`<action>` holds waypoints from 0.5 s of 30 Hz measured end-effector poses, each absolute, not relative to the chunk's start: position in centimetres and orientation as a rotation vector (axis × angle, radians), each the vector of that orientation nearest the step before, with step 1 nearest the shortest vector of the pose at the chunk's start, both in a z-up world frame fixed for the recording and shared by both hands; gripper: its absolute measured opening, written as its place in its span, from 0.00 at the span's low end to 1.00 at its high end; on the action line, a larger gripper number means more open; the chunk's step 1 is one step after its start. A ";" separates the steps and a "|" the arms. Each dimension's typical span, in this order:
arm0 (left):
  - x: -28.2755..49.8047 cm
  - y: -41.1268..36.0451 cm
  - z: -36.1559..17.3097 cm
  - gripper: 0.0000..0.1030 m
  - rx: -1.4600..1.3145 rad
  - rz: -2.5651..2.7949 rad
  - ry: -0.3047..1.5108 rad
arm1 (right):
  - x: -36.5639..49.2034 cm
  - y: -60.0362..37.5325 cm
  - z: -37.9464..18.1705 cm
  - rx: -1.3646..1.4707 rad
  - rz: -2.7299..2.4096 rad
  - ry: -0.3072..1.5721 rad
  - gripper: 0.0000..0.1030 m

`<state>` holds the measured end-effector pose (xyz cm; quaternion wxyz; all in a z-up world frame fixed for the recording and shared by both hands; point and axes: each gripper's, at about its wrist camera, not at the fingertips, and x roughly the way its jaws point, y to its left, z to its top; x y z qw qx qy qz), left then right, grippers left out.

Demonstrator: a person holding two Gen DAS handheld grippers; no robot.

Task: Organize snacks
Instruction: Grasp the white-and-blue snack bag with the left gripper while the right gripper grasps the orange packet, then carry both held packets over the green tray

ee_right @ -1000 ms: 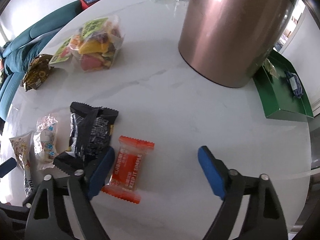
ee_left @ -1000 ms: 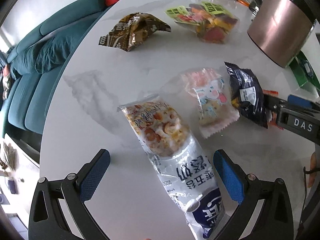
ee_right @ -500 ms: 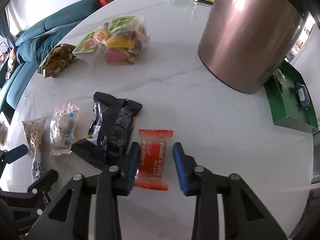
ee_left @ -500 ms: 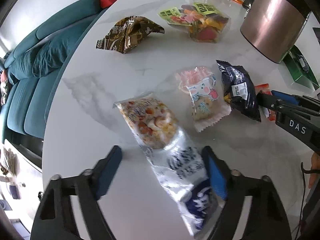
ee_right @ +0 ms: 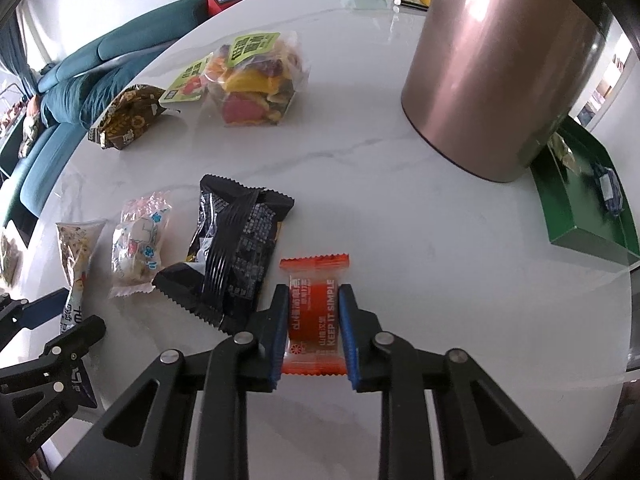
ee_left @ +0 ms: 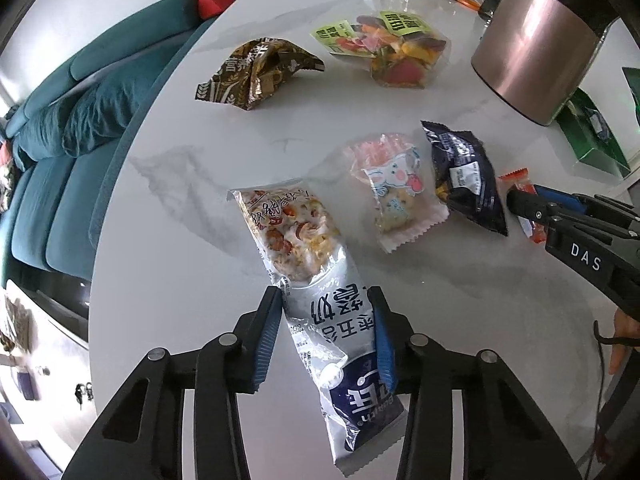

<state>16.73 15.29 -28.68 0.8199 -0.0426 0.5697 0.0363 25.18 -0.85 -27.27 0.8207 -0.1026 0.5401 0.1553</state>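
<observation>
two grippers are each clamped on a snack on the white marble table [ee_right: 400, 208]. the left gripper [ee_left: 326, 334] has its blue pads pressed against both sides of the long silver cereal packet [ee_left: 310, 280], whose clear end extends forward of the fingertips and whose dark blue end lies back between the finger arms. the right gripper [ee_right: 314, 330] grips the orange candy packet [ee_right: 314, 312] (printed "keep it simple") at its two long edges. just left of the right gripper's left finger lies the black packet [ee_right: 236, 248], then the pink cartoon packet [ee_right: 138, 240] further left. well ahead are the mixed fruit chips bag [ee_right: 256, 80] and the brown foil bag [ee_right: 124, 120]. ahead and to the right stand the copper canister [ee_right: 496, 76] and the green tray [ee_right: 580, 216].
</observation>
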 end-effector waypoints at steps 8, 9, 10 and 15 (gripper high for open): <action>16.9 13.3 -26.9 0.35 -0.075 0.043 1.177 | 24.9 -2.8 -25.2 -0.174 0.332 1.136 0.01; 17.0 12.7 -26.5 0.35 -0.068 0.033 1.169 | 24.9 -3.1 -25.0 -0.171 0.331 1.134 0.00; 17.0 12.1 -26.2 0.35 -0.060 0.022 1.164 | 24.7 -3.4 -25.0 -0.167 0.330 1.133 0.01; 17.0 9.4 -24.8 0.35 -0.025 -0.034 1.149 | 24.1 -6.0 -23.8 -0.132 0.317 1.128 0.00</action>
